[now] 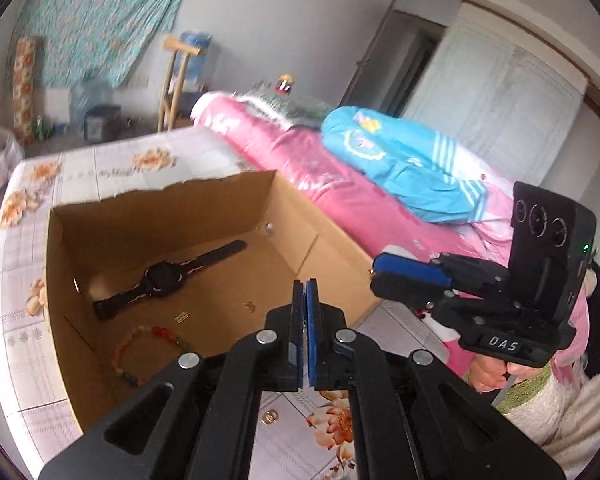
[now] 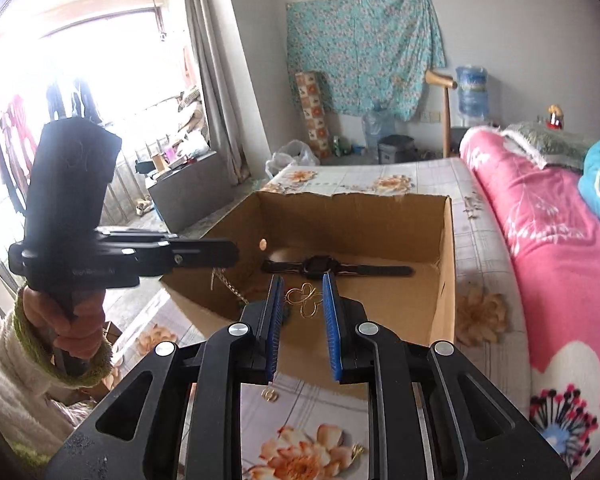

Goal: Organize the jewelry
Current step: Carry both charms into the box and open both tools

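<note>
The left gripper (image 1: 305, 286) has its blue pads pressed flat together, and in the right wrist view a thin gold chain (image 2: 229, 285) hangs below its tip, apparently pinched there. The right gripper (image 2: 300, 282) stands partly open with a gold butterfly-shaped wire piece (image 2: 305, 300) between its pads, though whether the pads actually press on it I cannot tell. Both hover at the near rim of the cardboard box (image 1: 332, 256) on the flowered sheet, where a black watch (image 1: 164, 280) and a beaded bracelet (image 1: 148, 346) lie on the floor, and a small gold ring (image 1: 269, 416) sits outside the box.
</note>
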The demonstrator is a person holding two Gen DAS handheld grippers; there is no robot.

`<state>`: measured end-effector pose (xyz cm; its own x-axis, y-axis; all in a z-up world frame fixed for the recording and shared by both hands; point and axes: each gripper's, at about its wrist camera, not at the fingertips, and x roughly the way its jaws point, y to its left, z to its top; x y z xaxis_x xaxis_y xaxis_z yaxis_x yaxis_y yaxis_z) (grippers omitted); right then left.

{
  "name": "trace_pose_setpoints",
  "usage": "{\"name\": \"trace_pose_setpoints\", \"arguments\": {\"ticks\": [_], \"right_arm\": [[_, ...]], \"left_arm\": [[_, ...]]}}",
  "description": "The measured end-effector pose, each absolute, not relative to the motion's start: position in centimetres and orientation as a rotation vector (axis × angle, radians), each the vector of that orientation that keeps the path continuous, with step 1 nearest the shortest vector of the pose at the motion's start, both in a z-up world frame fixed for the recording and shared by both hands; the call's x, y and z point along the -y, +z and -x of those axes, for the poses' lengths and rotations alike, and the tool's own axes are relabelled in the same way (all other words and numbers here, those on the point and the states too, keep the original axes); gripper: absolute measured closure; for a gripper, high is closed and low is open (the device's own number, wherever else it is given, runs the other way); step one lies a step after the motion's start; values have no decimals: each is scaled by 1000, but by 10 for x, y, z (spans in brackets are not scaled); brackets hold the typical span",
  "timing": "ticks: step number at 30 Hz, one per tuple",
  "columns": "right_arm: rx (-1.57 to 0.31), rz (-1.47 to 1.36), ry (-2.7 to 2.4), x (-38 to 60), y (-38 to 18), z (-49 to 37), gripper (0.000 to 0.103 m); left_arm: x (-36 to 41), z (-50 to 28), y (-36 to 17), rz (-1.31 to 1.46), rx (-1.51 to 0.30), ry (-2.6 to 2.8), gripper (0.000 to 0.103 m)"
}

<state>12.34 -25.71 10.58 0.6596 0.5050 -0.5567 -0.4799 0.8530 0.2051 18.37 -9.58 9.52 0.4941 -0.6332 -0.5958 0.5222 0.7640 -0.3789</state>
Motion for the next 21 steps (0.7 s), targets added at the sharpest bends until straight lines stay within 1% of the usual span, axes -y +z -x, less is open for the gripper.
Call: {"name": "trace_pose_setpoints", "arguments": {"ticks": [8, 15, 17, 19, 21], "right_arm": [[-881, -53, 492, 243, 82, -217, 85], [-971, -24, 428, 230, 66, -253, 84], [-965, -15, 410, 229, 65, -257, 82], [-956, -13, 401, 229, 66, -256, 82], [-947, -17, 397, 230, 65, -258, 82]], "left_arm": [[111, -254, 57, 159, -983, -610, 102], [121, -281, 37, 177, -1105, -548, 101], [121, -284, 35, 181, -1112, -535, 96], [122, -285, 34, 186, -1107, -518, 83], [123, -285, 34, 184, -1100, -521, 81]]}}
